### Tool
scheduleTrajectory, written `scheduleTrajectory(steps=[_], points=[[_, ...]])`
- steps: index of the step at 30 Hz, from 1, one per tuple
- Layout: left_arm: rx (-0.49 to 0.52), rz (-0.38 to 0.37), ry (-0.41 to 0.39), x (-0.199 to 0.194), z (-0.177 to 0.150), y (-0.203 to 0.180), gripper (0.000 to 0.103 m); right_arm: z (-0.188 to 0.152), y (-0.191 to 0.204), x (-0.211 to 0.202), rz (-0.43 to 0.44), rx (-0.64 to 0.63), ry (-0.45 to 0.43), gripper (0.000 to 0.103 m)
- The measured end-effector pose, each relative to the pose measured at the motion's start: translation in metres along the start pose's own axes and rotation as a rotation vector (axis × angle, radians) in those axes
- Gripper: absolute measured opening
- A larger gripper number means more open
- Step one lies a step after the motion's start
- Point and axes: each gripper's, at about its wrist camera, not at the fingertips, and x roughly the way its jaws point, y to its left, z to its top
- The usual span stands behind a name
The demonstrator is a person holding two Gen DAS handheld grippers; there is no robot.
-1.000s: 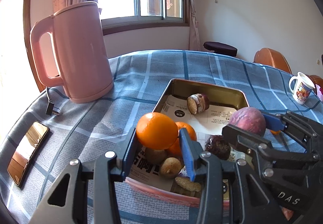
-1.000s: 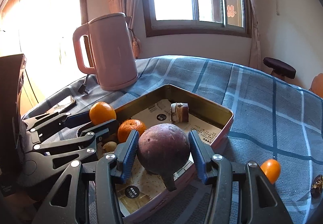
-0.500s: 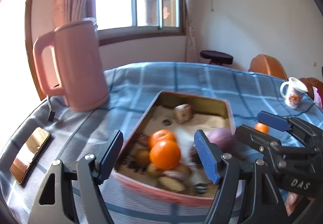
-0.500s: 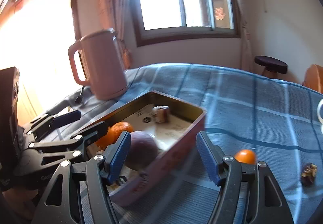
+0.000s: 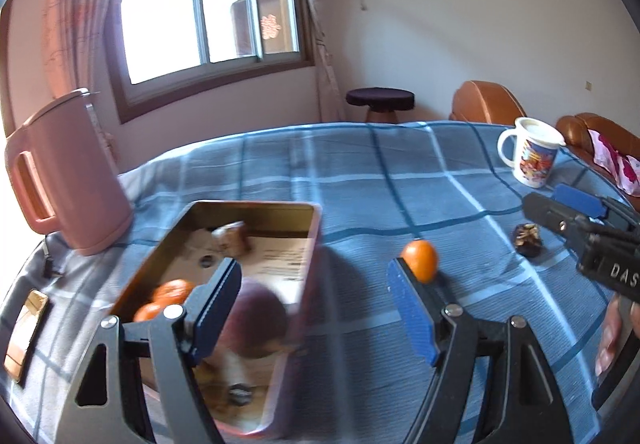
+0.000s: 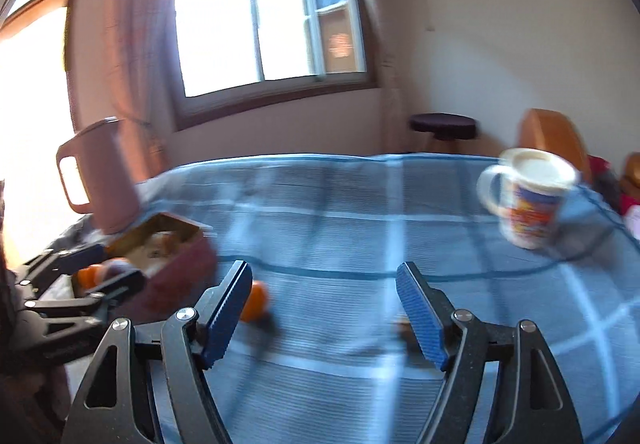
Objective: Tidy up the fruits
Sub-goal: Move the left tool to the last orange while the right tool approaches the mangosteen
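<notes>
Both tongs stand wide and hold nothing. The left tongs [image 5: 316, 308] hang over the near right corner of the tin [image 5: 256, 209], where two oranges [image 5: 170, 294] and a purple fruit [image 5: 256, 318] lie on the paper lining. The right tongs [image 6: 324, 308] hover over the blue checked tabletop [image 6: 340, 212], well to the right of the tin.

Two pieces lie loose on the cloth: a small orange [image 5: 419, 260] and a dark, wrinkled fruit [image 5: 528, 240]. In the right view the small orange [image 6: 254, 300] sits just beyond the left finger, touching its outline, while the dark fruit is only a brown blur by the right finger. In the left view the orange lies just past the right finger's tip.

The orange is round, so no axis matters; what counts is the side offset. It looks about equally close to both tongs, and either must shift sideways to centre it before closing. The mug [image 6: 528, 204] stands apart, out of the way.
</notes>
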Motion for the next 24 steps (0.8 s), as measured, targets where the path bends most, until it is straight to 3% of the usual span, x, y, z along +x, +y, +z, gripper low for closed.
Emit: scheduleTrajectory(steps=[7,14,17,24], points=[[0.055,-0.048,0.049,0.023,0.013,-0.04,0.078,-0.004,-0.048,0.008,-0.115,0.032,0.07,0.076],[0.092,-0.078,0.133,0.058,0.019,-0.063,0.078,-0.008,-0.055,0.026,-0.09,0.035,0.147,0.076],[0.113,-0.077,0.158,0.07,0.019,-0.069,0.078,-0.01,-0.052,0.042,-0.075,0.024,0.226,0.076],[0.095,-0.109,0.236,0.092,0.013,-0.068,0.078,-0.016,-0.059,0.061,-0.065,0.053,0.319,0.076]])
